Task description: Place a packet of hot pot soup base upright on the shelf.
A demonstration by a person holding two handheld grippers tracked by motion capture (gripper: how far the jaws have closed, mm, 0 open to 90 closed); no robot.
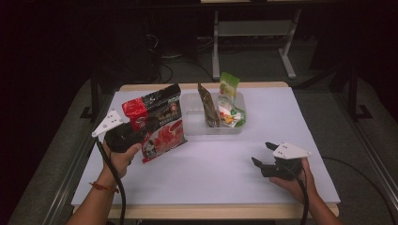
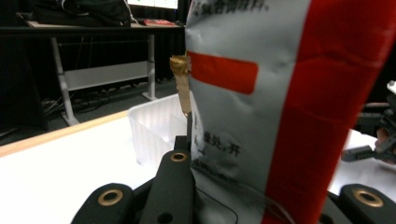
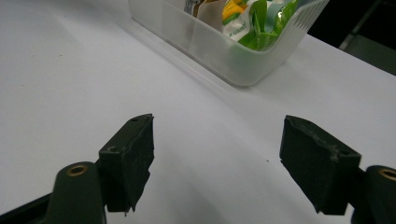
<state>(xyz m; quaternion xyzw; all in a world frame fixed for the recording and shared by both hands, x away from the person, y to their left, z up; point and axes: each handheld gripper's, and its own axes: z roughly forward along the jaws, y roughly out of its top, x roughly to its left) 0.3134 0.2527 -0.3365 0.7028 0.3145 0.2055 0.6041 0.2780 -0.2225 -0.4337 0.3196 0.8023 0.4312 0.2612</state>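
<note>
Red, black and silver, the snack bag [image 1: 159,123] was clamped in your left gripper [image 1: 141,130], held above the white table [image 1: 211,173] at its left side, just in front of the clear bin [image 1: 195,125]. In the high view the bag stood tilted, its top leaning toward the far edge and its lower end hanging down toward you, clear of the table. In the left gripper view the jaws had closed tight on the bag's lower edge, and its silver back with the red stripe [image 2: 261,112] rose right in front of the camera.

The bin sat near the far middle of the table. Inside it a brown packet [image 1: 209,108] stood upright on edge, and beside that, to the right, a green packet [image 1: 230,105] stuck up above the rim. In the left gripper view the brown packet's gold top [image 2: 180,74] showed just past the bag's edge, with the bin's wall [image 2: 152,128] below it.

Your right gripper [image 1: 266,156] rested low over the table's near right part, well apart from the bin and the bag. Its jaws stood wide apart with nothing between them; in the right gripper view bare table lay between the two black pads [image 3: 128,154], and the bin [image 3: 224,56] with the green packet [image 3: 259,25] lay farther ahead.
</note>
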